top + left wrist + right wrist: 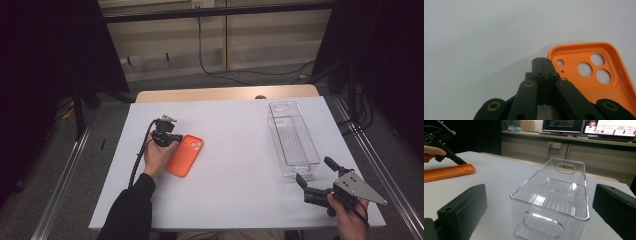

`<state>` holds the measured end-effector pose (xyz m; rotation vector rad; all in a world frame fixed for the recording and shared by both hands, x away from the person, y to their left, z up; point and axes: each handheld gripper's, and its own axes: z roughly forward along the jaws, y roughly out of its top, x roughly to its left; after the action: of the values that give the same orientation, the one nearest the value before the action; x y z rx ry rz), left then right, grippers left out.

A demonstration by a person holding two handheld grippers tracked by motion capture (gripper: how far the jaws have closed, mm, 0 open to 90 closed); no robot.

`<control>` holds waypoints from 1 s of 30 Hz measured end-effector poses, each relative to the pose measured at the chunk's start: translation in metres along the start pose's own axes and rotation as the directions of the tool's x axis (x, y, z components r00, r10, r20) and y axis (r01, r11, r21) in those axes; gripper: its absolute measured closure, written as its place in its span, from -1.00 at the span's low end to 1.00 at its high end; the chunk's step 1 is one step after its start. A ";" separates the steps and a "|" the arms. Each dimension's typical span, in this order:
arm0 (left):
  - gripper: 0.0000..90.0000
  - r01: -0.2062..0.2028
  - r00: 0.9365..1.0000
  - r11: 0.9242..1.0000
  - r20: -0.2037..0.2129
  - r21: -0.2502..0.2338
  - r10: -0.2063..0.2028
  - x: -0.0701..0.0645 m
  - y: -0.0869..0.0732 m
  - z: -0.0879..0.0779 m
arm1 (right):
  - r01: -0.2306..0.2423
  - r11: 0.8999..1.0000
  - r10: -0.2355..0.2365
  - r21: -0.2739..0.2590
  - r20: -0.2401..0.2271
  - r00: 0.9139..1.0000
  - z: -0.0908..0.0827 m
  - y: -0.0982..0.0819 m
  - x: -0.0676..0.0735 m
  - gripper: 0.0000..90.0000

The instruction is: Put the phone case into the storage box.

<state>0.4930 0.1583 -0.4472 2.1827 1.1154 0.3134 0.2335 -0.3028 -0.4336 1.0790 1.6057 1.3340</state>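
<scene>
An orange phone case [186, 155] lies inside-up on the white table, left of centre. My left gripper [174, 138] is shut with nothing between its jaws. In the left gripper view the tips [541, 61] rest just beside the corner of the case [574, 57] near its camera holes. A clear plastic bin [292, 140] stands empty at the right. My right gripper [312, 172] is held open just short of the bin's near end. In the right gripper view its jaws [541, 202] stand wide on either side of the bin [569, 161]. That view also has the case [446, 172] and the left gripper [459, 161] at far left.
The white table sheet [235, 175] ends at a bare wooden strip [225, 93] at the back. Metal rails [65, 170] run along both sides of the table, and cables lie on the floor behind. Monitors [609, 126] stand on a bench beyond the bin.
</scene>
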 end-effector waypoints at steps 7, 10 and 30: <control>1.00 0.002 1.000 1.000 0.015 -0.006 -0.002 -0.004 0.004 0.005 | 0.001 1.000 -0.001 0.000 0.000 1.000 0.000 0.000 0.000 -1.00; 1.00 -0.002 1.000 1.000 0.006 -0.008 0.002 -0.006 0.005 0.007 | -0.001 1.000 0.001 0.000 -0.001 1.000 0.000 0.000 0.000 -1.00; 0.99 0.011 0.999 0.990 0.044 -0.138 -0.005 -0.007 -0.004 -0.023 | -0.001 1.000 0.001 -0.006 -0.001 1.000 -0.001 0.000 0.000 -1.00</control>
<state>0.4752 0.1645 -0.4316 2.0529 1.0466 0.3281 0.2330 -0.3034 -0.4332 1.0760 1.6017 1.3394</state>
